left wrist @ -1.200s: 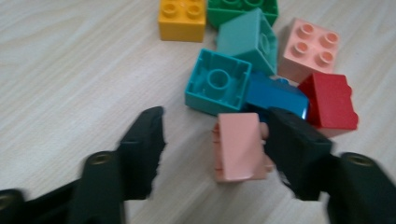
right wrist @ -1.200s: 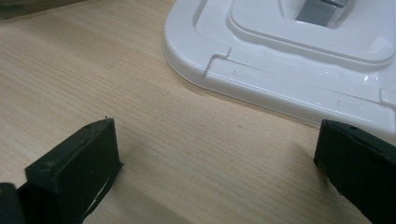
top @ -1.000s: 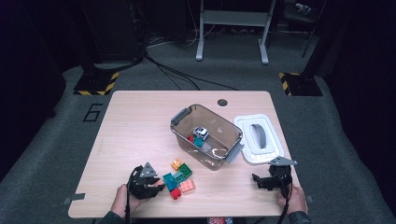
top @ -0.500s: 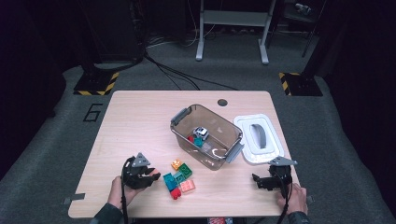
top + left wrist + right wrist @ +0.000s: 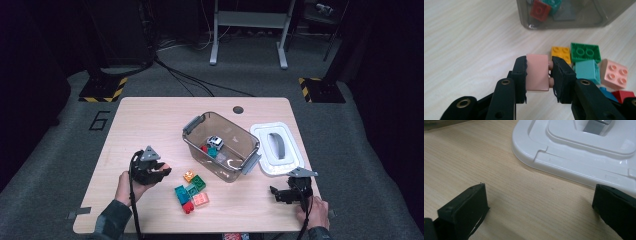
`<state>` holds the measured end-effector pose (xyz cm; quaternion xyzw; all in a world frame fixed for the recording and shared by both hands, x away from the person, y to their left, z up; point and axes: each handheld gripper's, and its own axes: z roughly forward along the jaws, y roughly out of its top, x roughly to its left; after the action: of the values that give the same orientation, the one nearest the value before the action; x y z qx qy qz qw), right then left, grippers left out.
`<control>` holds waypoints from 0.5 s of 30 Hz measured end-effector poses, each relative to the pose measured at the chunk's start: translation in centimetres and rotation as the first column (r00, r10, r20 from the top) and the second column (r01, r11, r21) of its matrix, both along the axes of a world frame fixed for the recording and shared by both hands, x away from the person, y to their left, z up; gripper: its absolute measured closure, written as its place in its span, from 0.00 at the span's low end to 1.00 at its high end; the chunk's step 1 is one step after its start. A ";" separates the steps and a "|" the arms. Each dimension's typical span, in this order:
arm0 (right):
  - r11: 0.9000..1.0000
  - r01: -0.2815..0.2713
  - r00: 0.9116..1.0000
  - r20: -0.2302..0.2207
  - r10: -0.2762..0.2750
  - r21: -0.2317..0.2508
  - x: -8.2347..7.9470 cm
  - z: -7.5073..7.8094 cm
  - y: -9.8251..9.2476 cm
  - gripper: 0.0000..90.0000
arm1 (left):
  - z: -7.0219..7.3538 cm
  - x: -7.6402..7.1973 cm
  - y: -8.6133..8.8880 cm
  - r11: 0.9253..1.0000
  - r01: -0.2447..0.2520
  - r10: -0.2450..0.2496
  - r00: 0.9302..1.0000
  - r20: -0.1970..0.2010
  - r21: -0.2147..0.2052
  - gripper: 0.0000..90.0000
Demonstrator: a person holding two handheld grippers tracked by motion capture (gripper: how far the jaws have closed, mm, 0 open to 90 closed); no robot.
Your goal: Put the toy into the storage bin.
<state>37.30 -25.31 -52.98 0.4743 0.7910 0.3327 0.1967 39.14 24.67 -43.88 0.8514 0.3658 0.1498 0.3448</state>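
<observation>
My left gripper (image 5: 538, 75) is shut on a pink brick (image 5: 537, 72), held above the wooden table left of the loose bricks. In the high view that left gripper (image 5: 161, 171) sits left of the brick pile, with the pink brick (image 5: 165, 167) at its tip. On the table lie an orange brick (image 5: 561, 53), a green brick (image 5: 585, 51), a teal brick (image 5: 585, 71), a second pink brick (image 5: 615, 73), a blue one and a red one. The clear bin (image 5: 220, 145) holds a red brick (image 5: 539, 9) and other pieces. My right gripper (image 5: 280, 194) stands open near the front right, by the white lid (image 5: 584, 147).
The white lid (image 5: 276, 147) lies right of the bin. A round hole (image 5: 238, 109) marks the table's far edge. The person's hands come in at the front edge. Bare wood lies along the left and far side of the table.
My left gripper has risen and drawn back to the left, away from the brick pile, with the pink brick in it. The right gripper has stayed put.
</observation>
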 end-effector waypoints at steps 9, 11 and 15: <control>1.000 -0.020 1.000 0.007 0.020 -0.003 0.1 0.0 -0.1 0.00 | 2.5 1.9 -0.8 1.000 0.003 -0.003 0.999 0.043 -0.015 0.74; 1.000 -0.020 1.000 0.007 0.020 -0.003 0.1 0.0 -0.1 0.00 | 3.1 2.1 -0.9 1.000 0.004 -0.003 0.999 0.054 -0.014 0.74; 1.000 -0.022 1.000 0.007 0.022 -0.004 0.2 0.0 -0.1 0.00 | 4.3 2.7 -1.3 1.000 0.012 -0.011 0.998 0.069 -0.010 0.74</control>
<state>37.46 -25.42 -53.00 0.4639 0.7962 0.3349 0.1967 41.82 23.33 -39.58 0.8460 0.3496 0.1750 0.3626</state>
